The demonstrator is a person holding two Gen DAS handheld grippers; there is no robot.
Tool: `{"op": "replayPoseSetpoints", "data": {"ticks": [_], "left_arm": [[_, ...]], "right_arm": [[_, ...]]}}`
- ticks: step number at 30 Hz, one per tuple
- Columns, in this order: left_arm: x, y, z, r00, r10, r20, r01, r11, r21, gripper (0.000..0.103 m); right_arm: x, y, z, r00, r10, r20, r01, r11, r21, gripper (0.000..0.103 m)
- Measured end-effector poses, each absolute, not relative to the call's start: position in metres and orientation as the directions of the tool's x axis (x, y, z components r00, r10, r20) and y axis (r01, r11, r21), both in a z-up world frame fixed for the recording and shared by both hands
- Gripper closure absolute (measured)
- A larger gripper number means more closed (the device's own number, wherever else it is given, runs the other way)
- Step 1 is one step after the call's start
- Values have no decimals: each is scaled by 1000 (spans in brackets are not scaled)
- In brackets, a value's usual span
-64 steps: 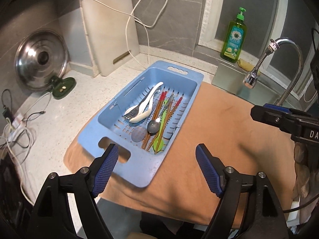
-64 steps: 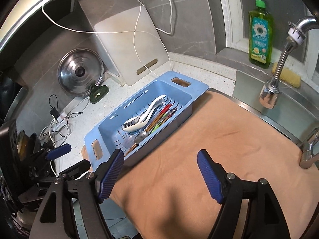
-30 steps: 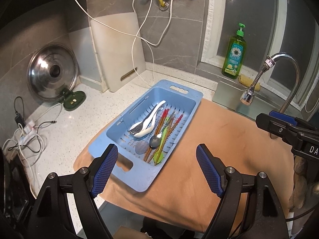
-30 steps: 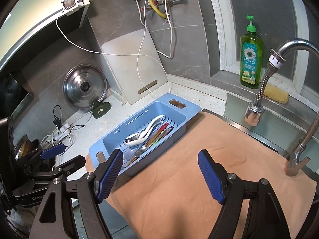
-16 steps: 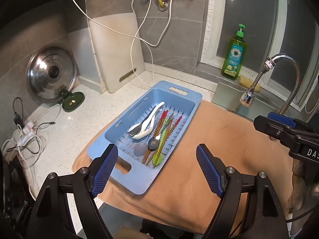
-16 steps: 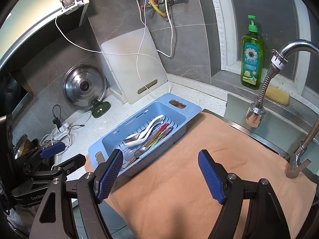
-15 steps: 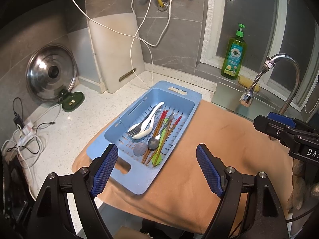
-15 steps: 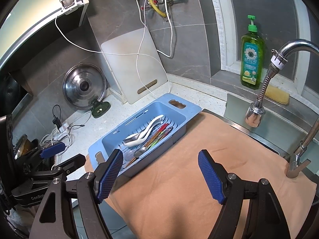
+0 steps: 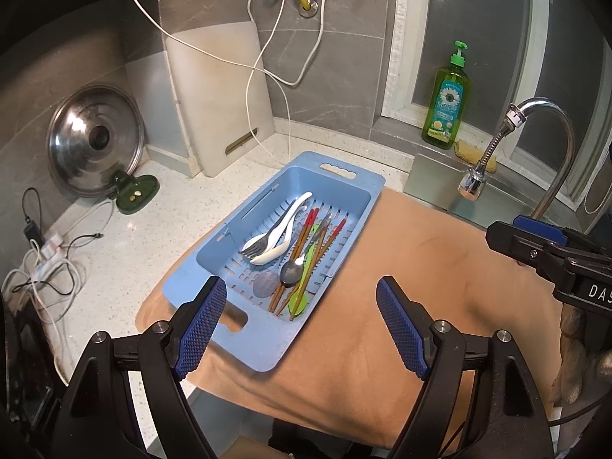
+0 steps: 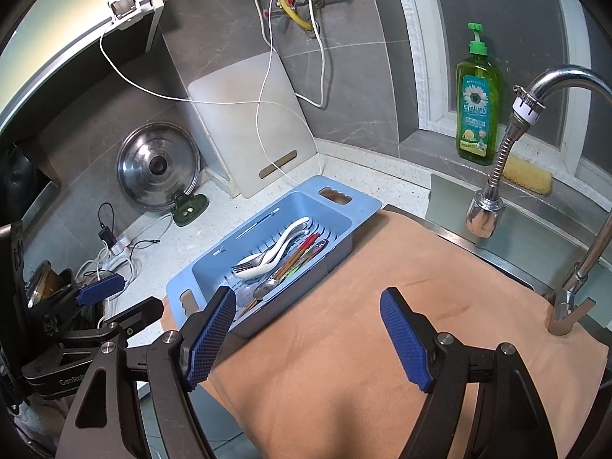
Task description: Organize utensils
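Observation:
A blue slotted basket [image 9: 336,181] [image 10: 244,246] lies half on the white counter, half on a tan cloth. In it lie a white spoon [image 9: 281,231] [image 10: 285,244], a metal fork [image 9: 254,246], a metal spoon [image 9: 292,271], wooden chopsticks with red ends [image 9: 306,235] and a green utensil [image 9: 300,300]. My left gripper [image 9: 300,329] is open and empty, above the basket's near end. My right gripper [image 10: 306,338] is open and empty, above the cloth right of the basket.
The tan cloth [image 9: 420,287] [image 10: 382,325] covers the sink area. A faucet [image 9: 497,145] [image 10: 508,141] arches at the right. A green soap bottle [image 9: 447,103], a sponge, a cutting board [image 9: 222,95], a pot lid [image 9: 93,141] and cables [image 9: 46,264] line the back and left.
Both grippers have drawn back and up from the basket, which now looks smaller and farther. Both stay open and empty. The utensils have not moved.

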State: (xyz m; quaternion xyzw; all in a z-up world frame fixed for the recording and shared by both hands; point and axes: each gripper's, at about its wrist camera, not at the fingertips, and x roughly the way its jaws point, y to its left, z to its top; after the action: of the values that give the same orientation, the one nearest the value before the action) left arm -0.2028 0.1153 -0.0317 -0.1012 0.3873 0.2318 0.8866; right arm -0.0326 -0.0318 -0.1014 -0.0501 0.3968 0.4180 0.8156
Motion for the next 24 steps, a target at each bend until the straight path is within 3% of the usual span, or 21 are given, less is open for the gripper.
{"op": "replayPoseSetpoints", "data": {"ticks": [24], "left_arm": [[-196, 122, -36, 590, 322, -740, -477, 879, 1, 22]], "right_arm": [[-26, -30, -109, 318, 635, -704, -709, 652, 268, 28]]}}
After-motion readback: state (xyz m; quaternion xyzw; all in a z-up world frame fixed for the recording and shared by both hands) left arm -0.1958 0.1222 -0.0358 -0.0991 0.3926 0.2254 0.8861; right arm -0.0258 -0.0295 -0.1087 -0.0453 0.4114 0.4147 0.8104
